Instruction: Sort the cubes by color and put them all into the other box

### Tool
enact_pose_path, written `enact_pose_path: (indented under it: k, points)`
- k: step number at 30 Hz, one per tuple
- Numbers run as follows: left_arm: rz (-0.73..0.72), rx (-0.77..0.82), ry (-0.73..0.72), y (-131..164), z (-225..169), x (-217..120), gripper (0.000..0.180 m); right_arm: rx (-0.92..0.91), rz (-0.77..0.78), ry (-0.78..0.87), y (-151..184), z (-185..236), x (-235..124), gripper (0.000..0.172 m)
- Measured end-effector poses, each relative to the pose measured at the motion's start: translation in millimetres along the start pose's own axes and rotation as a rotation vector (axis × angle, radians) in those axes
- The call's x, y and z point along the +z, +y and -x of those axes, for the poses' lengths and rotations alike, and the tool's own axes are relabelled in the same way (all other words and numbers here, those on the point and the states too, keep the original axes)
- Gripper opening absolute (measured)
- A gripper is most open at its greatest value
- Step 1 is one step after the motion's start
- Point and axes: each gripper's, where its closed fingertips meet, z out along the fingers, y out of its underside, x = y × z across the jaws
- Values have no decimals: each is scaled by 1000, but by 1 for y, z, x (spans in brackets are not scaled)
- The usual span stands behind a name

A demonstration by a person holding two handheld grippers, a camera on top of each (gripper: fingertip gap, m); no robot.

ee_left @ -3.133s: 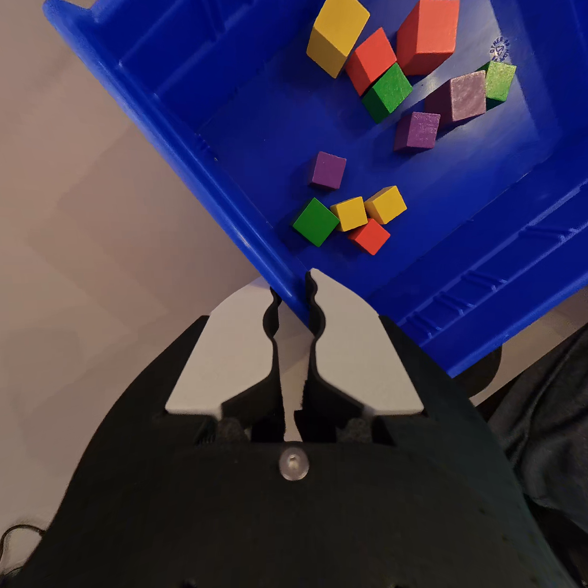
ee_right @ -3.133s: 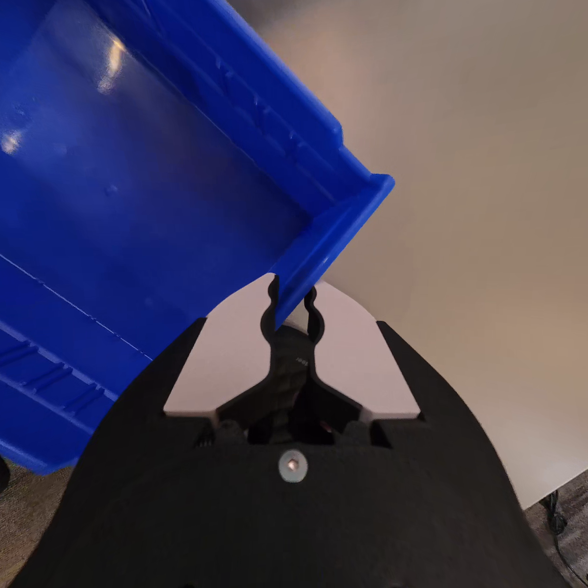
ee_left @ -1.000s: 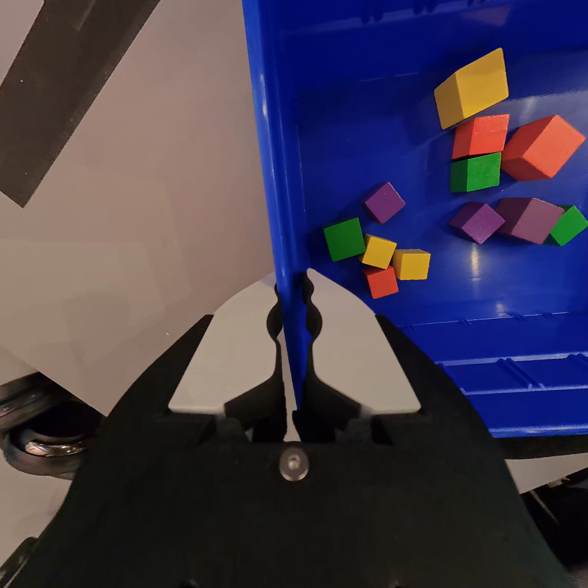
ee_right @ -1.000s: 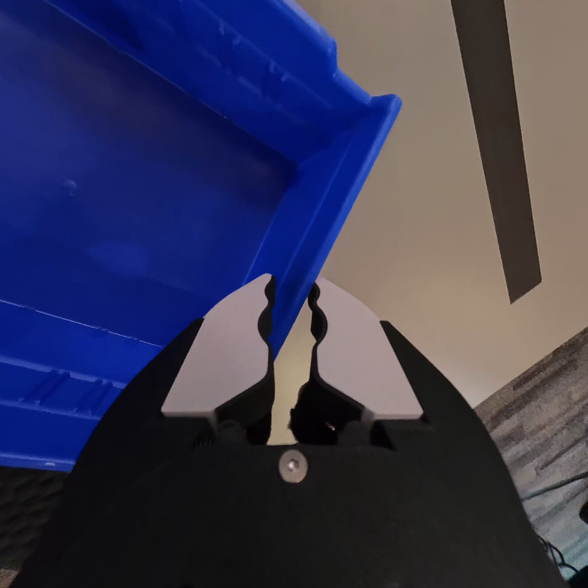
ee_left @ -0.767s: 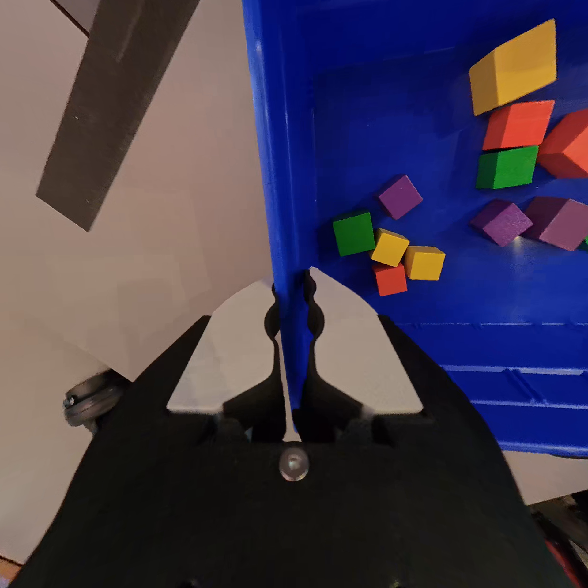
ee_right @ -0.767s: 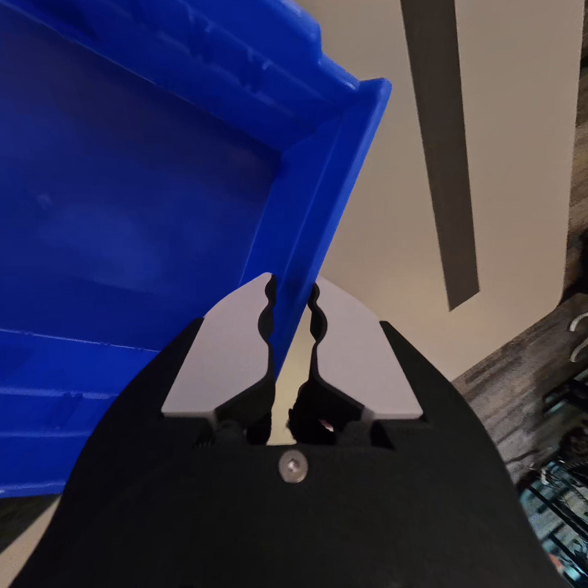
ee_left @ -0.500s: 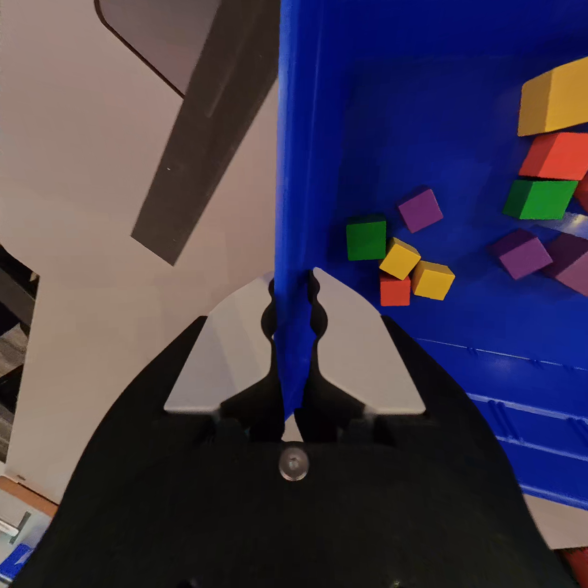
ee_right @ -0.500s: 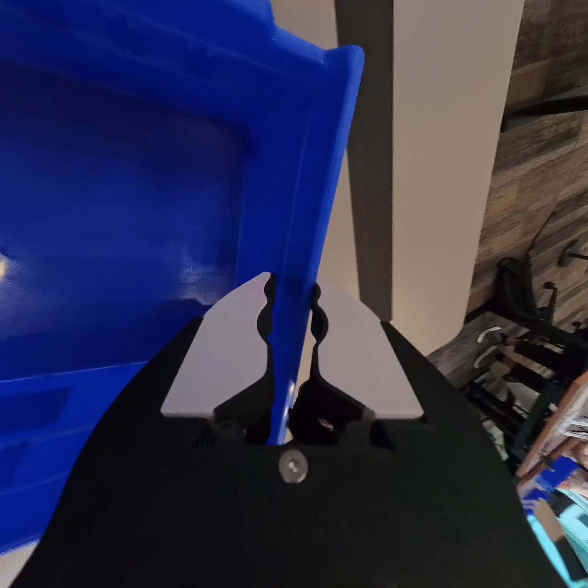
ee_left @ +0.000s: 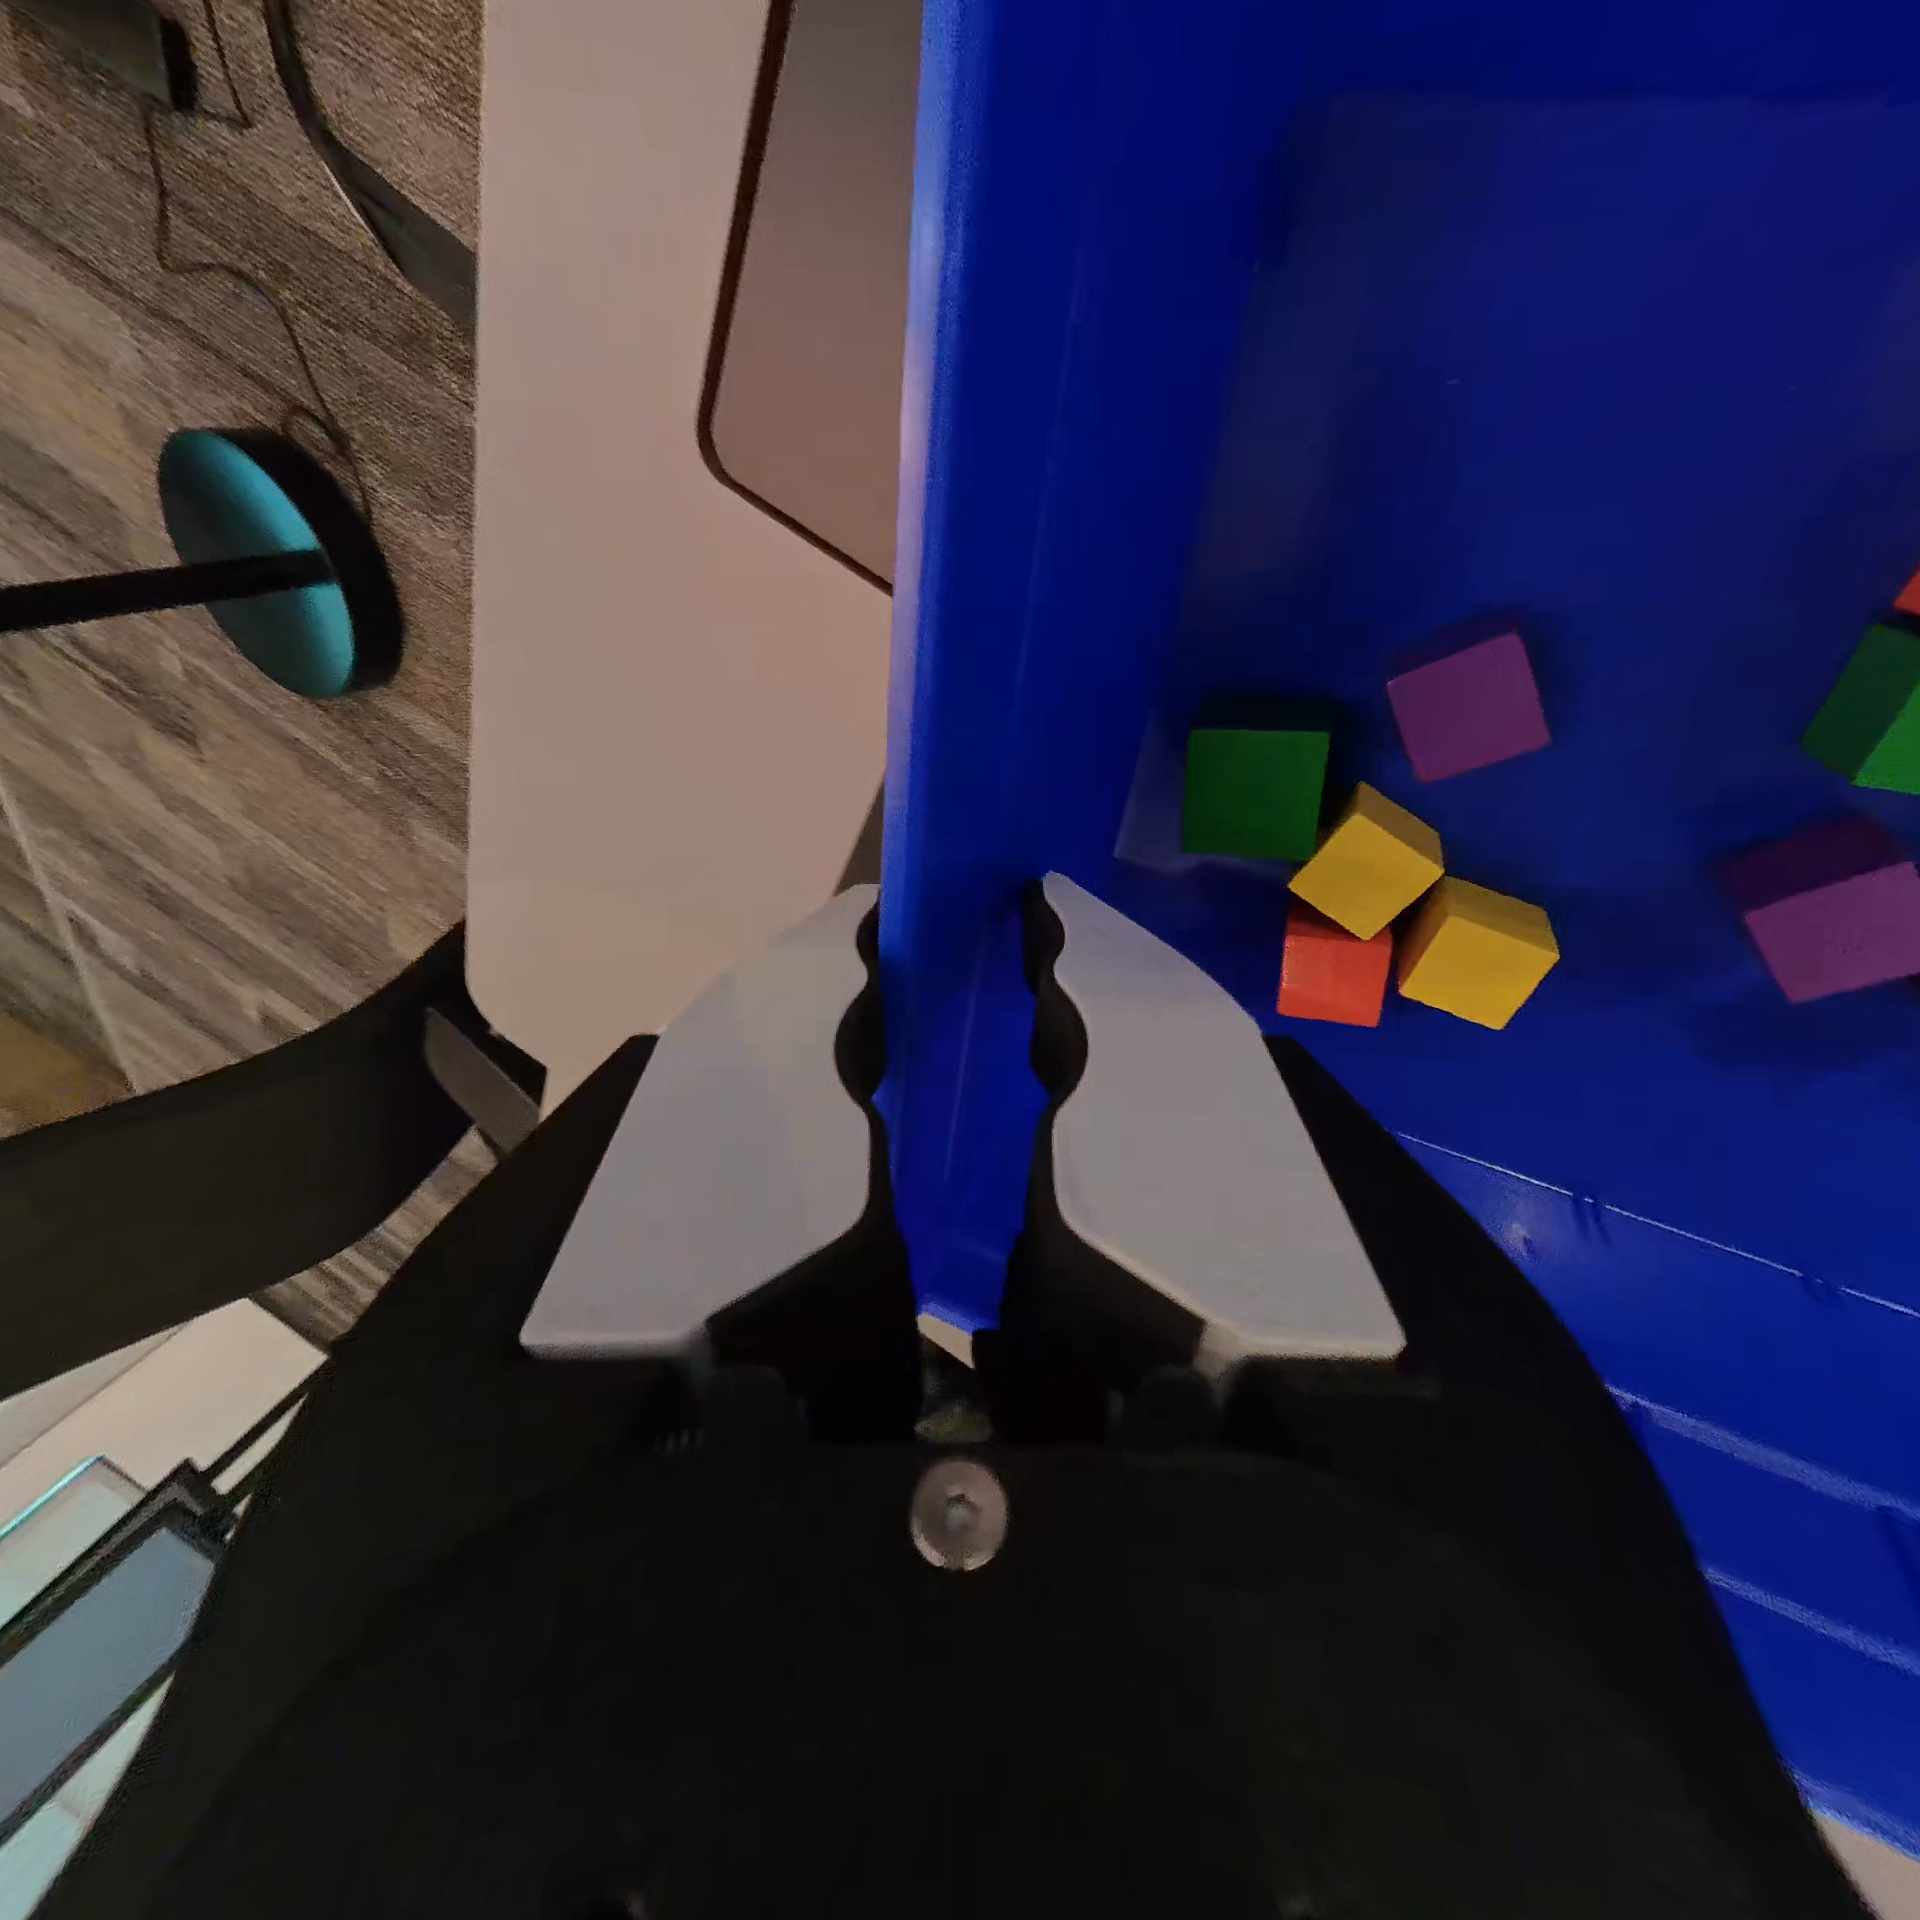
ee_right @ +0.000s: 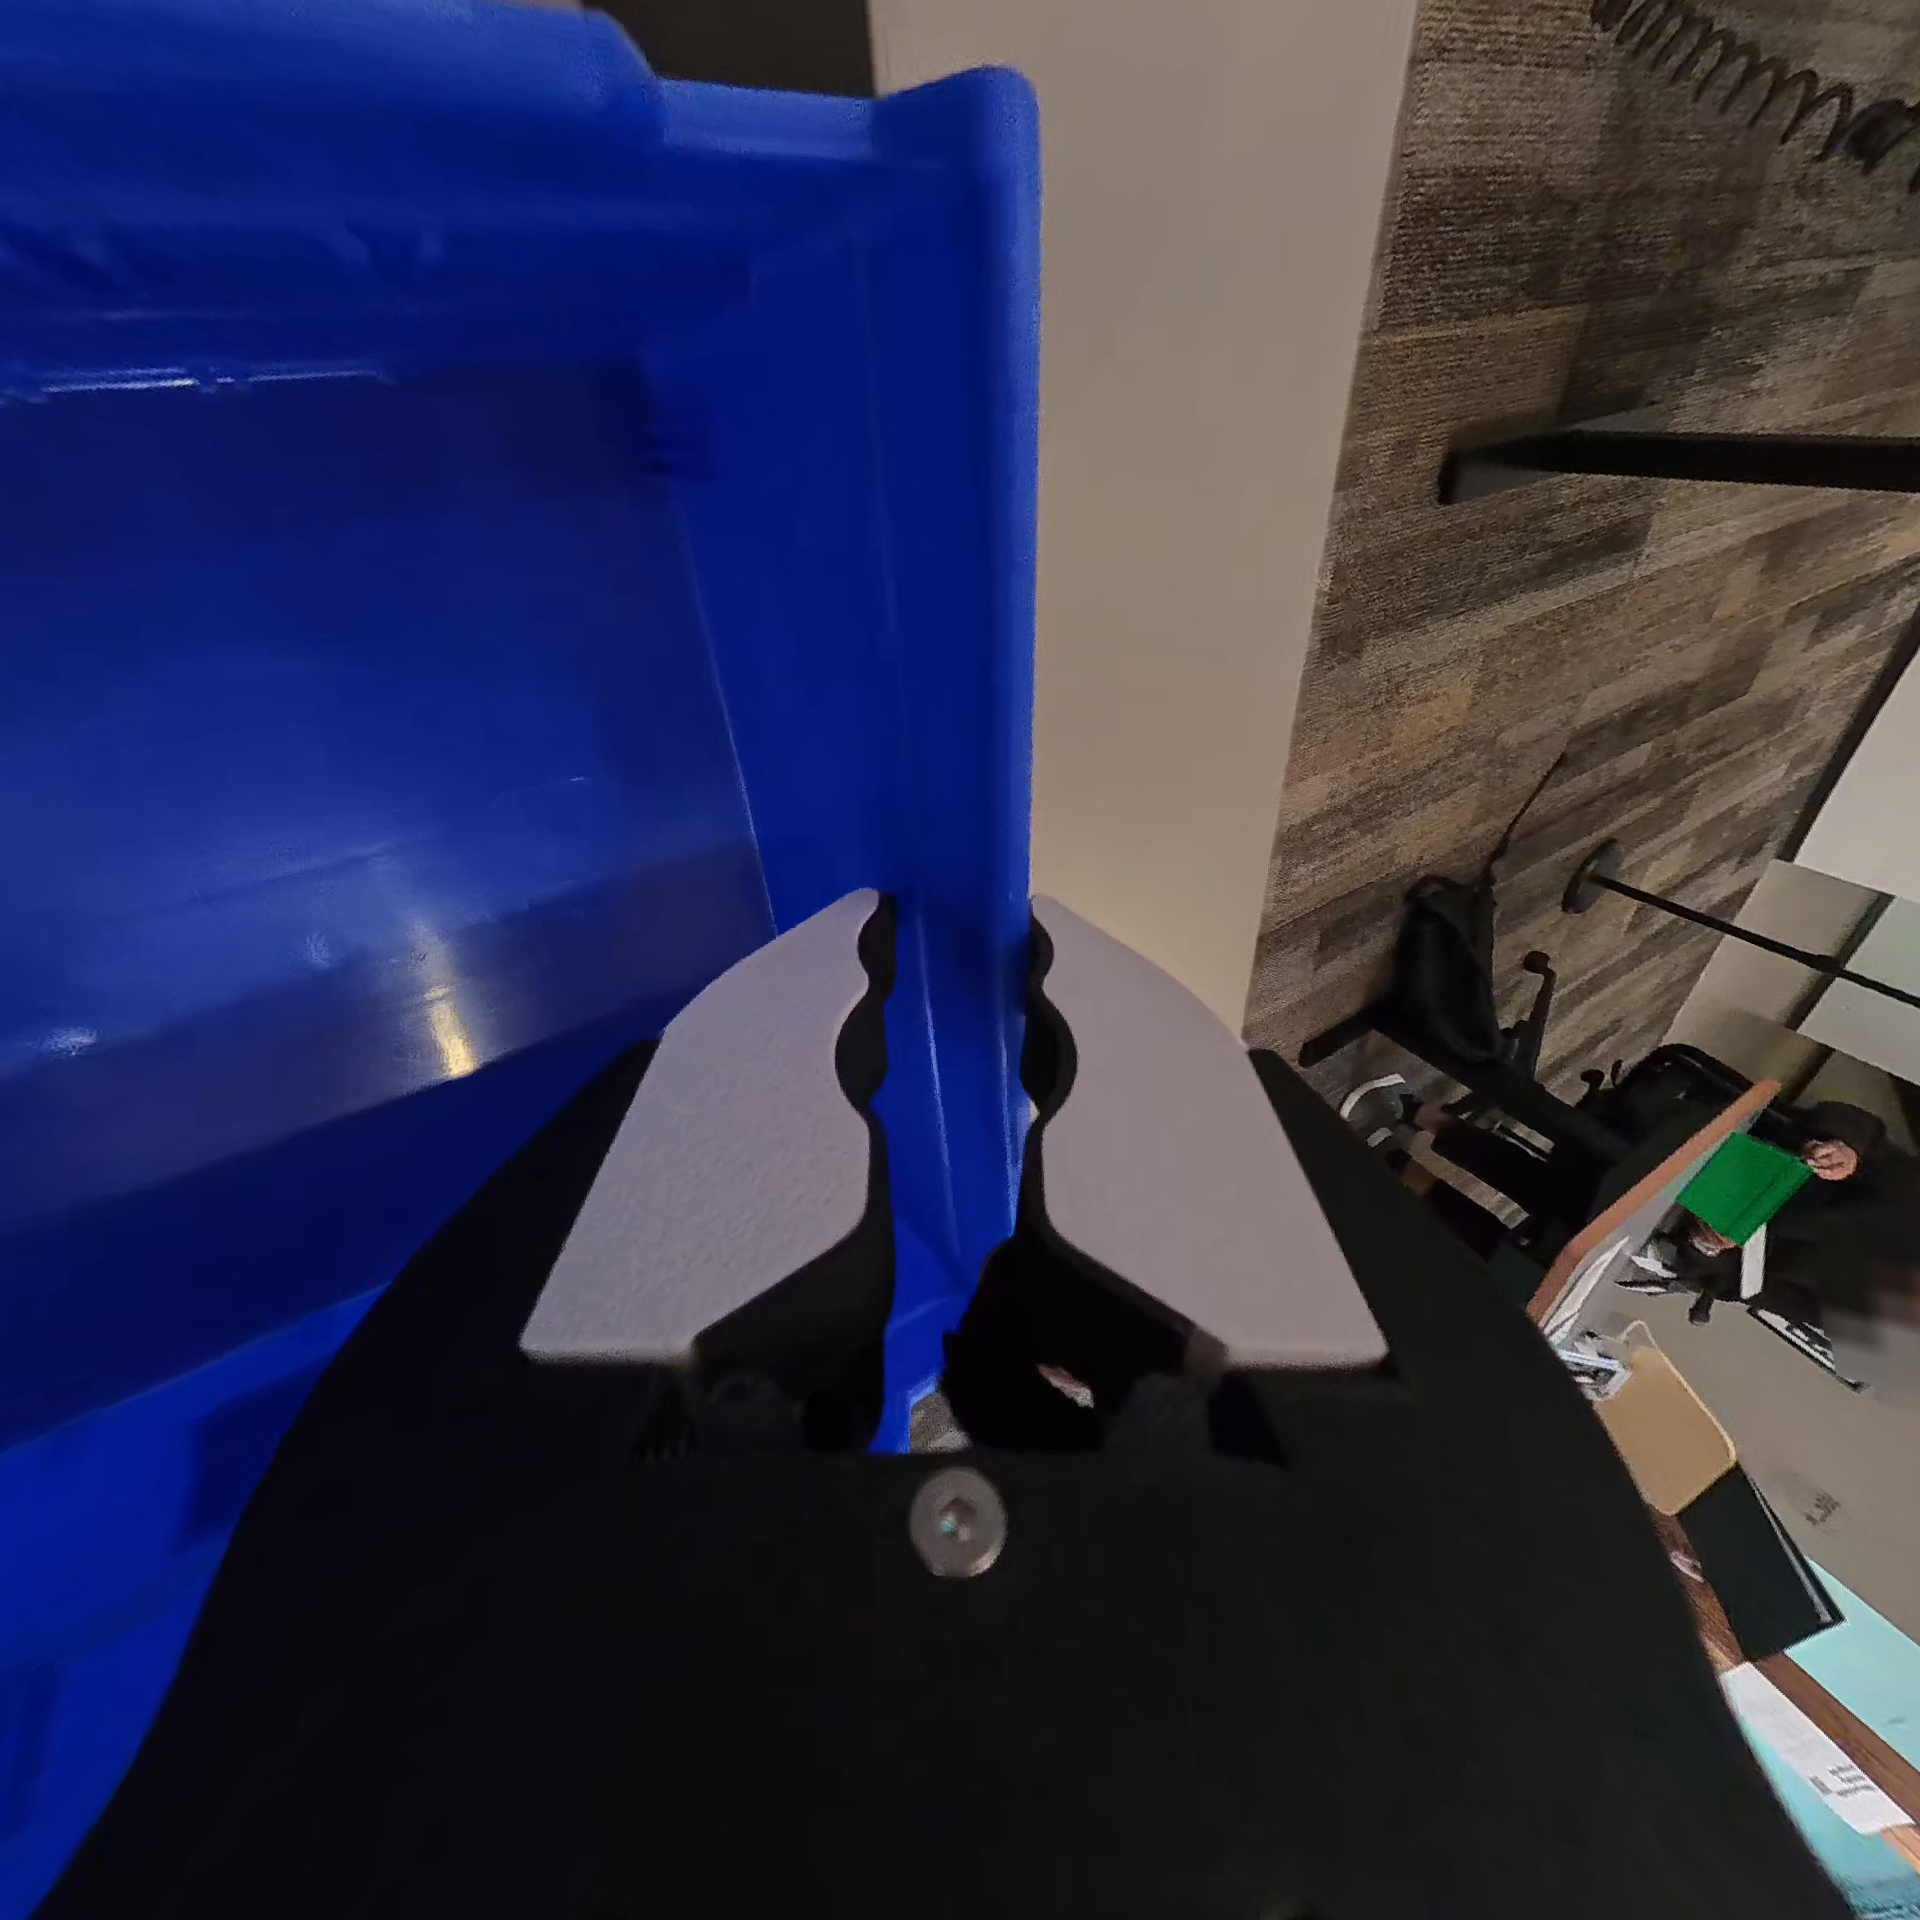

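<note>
The left tongs [ee_left: 951, 894] are pinching the side wall of the blue box [ee_left: 1351, 364], both pale fingers [ee_left: 748, 1122] pressing on the rim. Inside that box, the cubes are lying loose on the floor: a green cube [ee_left: 1255, 792], two yellow cubes [ee_left: 1366, 860] and a red cube [ee_left: 1333, 968] are clustering near the gripped wall, with a purple cube [ee_left: 1467, 707] just beyond. The right tongs [ee_right: 956, 909] are clamping the opposite wall of the blue box [ee_right: 416, 623]. The pale desk [ee_left: 623, 520] is showing beside the box.
</note>
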Motion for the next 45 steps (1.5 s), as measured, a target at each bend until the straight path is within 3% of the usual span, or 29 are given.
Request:
enact_pose_path:
  k: [13,24,29,32,34,40,45]
  points:
    - [21,91,-77,-30,34,15,29,6,5,44,-11,-36,21,25]
    - [25,74,-92,-35,42,18,30,30,7,66,-11,-46,27,26]
    - [28,52,-106,-34,42,15,34,62,17,159,-12,-52,27,39]
    - [-111,-24,-134,-41,46,-3,48,143,-45,236,-20,-57,12,59]
    - [-137,-84,-165,-32,51,-16,56,190,-107,299,-23,-61,-6,62]
    - [-292,-270,-171,-8,28,-60,57,326,-235,462,-22,-55,-75,49]
    - [-362,-376,-147,2,-18,-93,55,453,-454,531,-41,-26,-136,36]
